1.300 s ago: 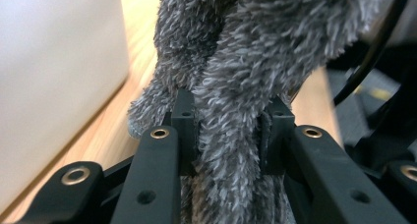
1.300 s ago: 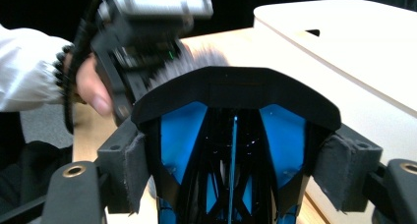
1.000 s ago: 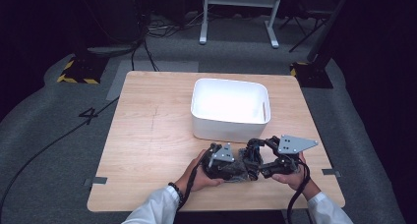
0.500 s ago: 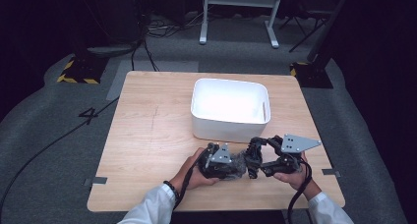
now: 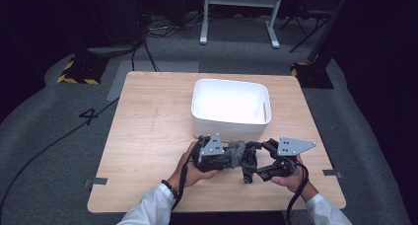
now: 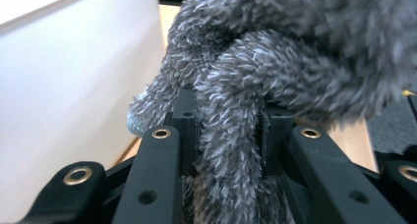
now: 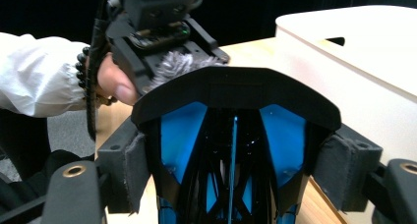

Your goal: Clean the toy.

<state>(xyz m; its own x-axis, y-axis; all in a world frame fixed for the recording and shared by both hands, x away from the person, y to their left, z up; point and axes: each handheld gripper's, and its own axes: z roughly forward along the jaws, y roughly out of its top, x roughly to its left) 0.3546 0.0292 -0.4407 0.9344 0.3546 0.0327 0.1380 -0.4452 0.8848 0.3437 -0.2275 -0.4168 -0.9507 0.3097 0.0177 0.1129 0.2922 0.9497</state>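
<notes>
Fingers (image 6: 184, 118) of our left gripper (image 6: 227, 130) pinch grey fur (image 6: 275, 62); right gripper (image 7: 236, 170) clamps a black-and-blue object (image 7: 231, 150). Tugging toward nine o'clock may tear it.

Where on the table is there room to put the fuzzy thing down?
The wooden table is bare left of the white bin, from its far edge to the near one. A narrow bare strip runs right of the bin. It is crowded in front of the bin: the left gripper grips the fuzzy grey thing, and the right gripper a black and blue object.
</notes>
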